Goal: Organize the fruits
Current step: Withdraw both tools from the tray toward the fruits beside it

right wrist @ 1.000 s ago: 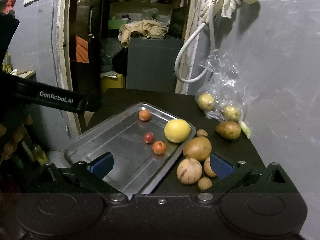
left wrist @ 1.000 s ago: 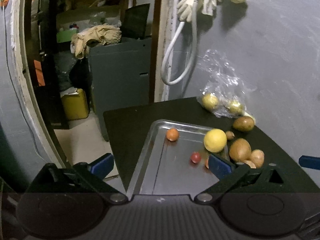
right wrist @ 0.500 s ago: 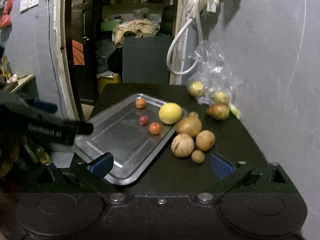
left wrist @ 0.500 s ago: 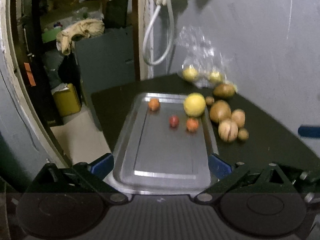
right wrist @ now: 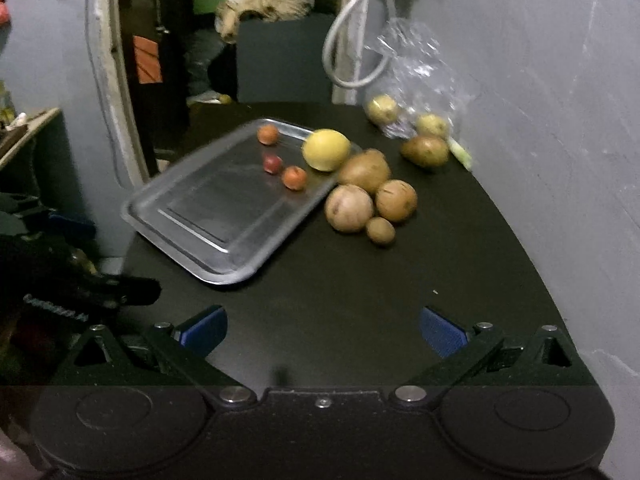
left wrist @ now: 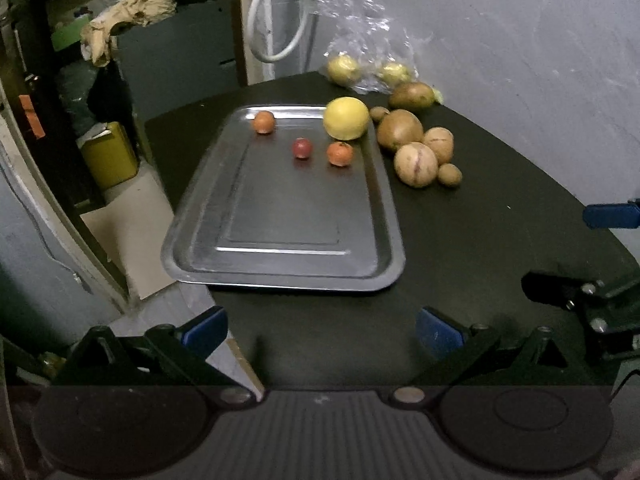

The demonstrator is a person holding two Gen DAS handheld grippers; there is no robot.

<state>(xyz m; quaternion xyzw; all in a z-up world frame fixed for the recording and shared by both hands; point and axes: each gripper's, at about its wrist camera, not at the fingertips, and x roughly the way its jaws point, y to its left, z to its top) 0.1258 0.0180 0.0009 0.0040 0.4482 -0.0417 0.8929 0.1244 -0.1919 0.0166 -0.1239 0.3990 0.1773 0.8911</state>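
Left tongs [left wrist: 320, 326] and right tongs [right wrist: 322, 326]: both spread wide, holding nothing, touching nothing, poised over the near edge of the dark surface [left wrist: 480, 240]. Beyond them, the tray [left wrist: 280, 272] carries four fruits at its far end: two orange [left wrist: 340, 153], one red [left wrist: 302, 147], one large yellow [left wrist: 346, 118]. Just right of the tray, a brown cluster [left wrist: 415, 159] lies on the surface. Farthest, a bag [left wrist: 370, 60] with yellow fruit. Judgement: task partly done; cluster and bagged fruit outstanding.
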